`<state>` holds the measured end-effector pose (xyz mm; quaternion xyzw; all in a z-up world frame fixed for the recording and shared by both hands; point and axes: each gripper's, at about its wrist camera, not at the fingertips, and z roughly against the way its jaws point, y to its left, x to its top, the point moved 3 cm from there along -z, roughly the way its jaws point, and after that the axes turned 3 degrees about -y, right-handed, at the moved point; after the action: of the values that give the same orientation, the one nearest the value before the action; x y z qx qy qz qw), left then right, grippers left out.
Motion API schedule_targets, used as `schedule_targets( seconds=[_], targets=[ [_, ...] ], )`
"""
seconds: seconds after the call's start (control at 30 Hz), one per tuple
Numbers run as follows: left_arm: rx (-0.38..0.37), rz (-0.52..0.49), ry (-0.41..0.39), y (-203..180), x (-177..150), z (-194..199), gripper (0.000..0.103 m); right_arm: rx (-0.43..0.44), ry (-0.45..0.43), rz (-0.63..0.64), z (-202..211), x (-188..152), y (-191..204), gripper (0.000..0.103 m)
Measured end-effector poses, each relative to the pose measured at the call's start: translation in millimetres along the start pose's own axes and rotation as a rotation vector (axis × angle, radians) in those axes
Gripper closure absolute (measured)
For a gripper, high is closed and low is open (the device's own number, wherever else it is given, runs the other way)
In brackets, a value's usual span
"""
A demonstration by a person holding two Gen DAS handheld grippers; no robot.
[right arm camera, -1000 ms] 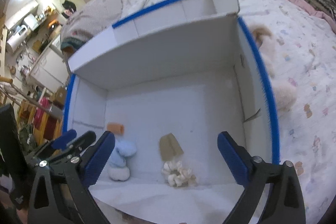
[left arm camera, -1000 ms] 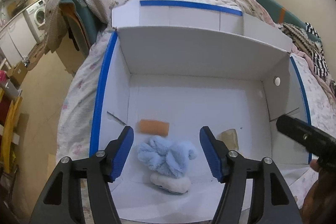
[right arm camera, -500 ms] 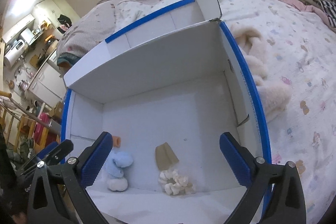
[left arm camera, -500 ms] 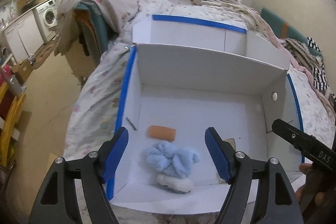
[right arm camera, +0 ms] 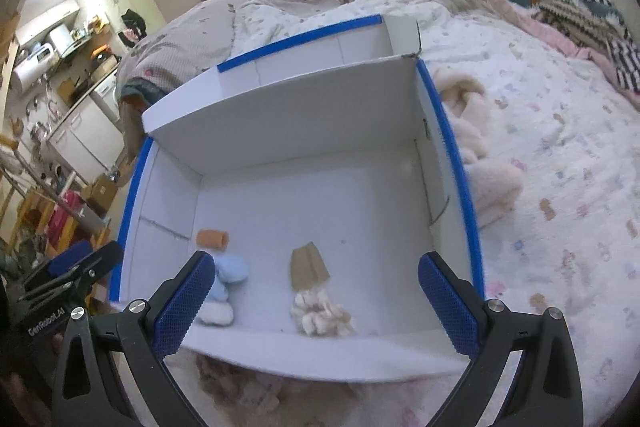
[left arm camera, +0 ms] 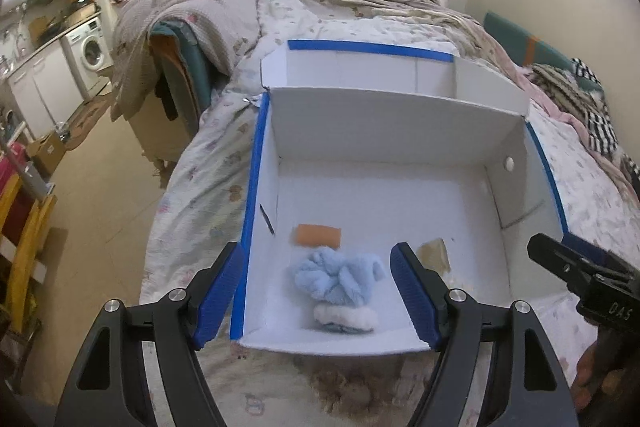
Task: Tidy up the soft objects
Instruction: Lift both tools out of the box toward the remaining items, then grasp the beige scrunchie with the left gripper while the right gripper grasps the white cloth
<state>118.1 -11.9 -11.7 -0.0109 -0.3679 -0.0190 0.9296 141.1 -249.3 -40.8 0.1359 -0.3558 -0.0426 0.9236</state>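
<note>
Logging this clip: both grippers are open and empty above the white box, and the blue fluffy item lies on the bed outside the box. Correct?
Not quite. The blue fluffy item lies inside the white box, near its front wall, as the left wrist view shows. The left gripper and right gripper are indeed open and empty.

Dim warm indoor light, fisheye-bent edges, dark corners, slight blur.

A white box (left arm camera: pixel 384 131) edged in blue tape is holding a pale blue fluffy cloth (left arm camera: pixel 336 277), an orange roll (left arm camera: pixel 317 235) and a cream scrunchie (right arm camera: pixel 320 313).
</note>
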Motion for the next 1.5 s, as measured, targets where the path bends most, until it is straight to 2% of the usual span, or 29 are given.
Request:
schedule_targets(
  seconds=[0.17,0.4,0.63,0.83,1.0,1.17,1.3,1.4,1.47,1.5],
  targets=[
    [0.001,0.004,0.023,7.1,-16.7,8.4,0.03,-0.032,-0.023,0.053,20.1,-12.7,3.4,0.0],
    [0.016,0.01,0.056,13.9,-32.6,12.8,0.03,0.086,0.077,-0.042,28.3,-34.5,-5.6,0.0],
    [0.017,0.026,0.102,26.3,-54.5,18.8,0.03,0.057,0.063,-0.017,46.2,-47.5,-9.3,0.0],
    [0.005,0.059,0.143,36.4,-68.3,18.0,0.03,0.102,0.125,-0.025,43.5,-60.7,-7.4,0.0],
    [0.022,0.057,0.183,36.3,-77.0,14.6,0.03,0.086,0.19,-0.022,30.7,-71.1,-5.8,0.0],
    [-0.02,0.057,0.291,27.4,-92.4,-5.0,0.03,0.061,0.273,-0.037,11.7,-83.8,-7.1,0.0],
    [-0.029,0.098,0.412,26.5,-107.3,-31.5,0.03,0.049,0.292,-0.066,1.9,-84.4,-11.0,0.0],
    [-0.028,0.118,0.47,22.4,-115.2,-49.9,0.03,0.048,0.298,-0.104,-4.5,-81.2,-17.5,0.0],
    [-0.016,0.112,0.508,17.8,-121.7,-60.3,0.03,0.045,0.308,-0.139,-8.8,-78.7,-24.6,0.005],
    [-0.014,0.11,0.522,15.5,-124.3,-64.1,0.03,0.047,0.316,-0.165,-11.4,-78.5,-29.7,0.015]
  ],
)
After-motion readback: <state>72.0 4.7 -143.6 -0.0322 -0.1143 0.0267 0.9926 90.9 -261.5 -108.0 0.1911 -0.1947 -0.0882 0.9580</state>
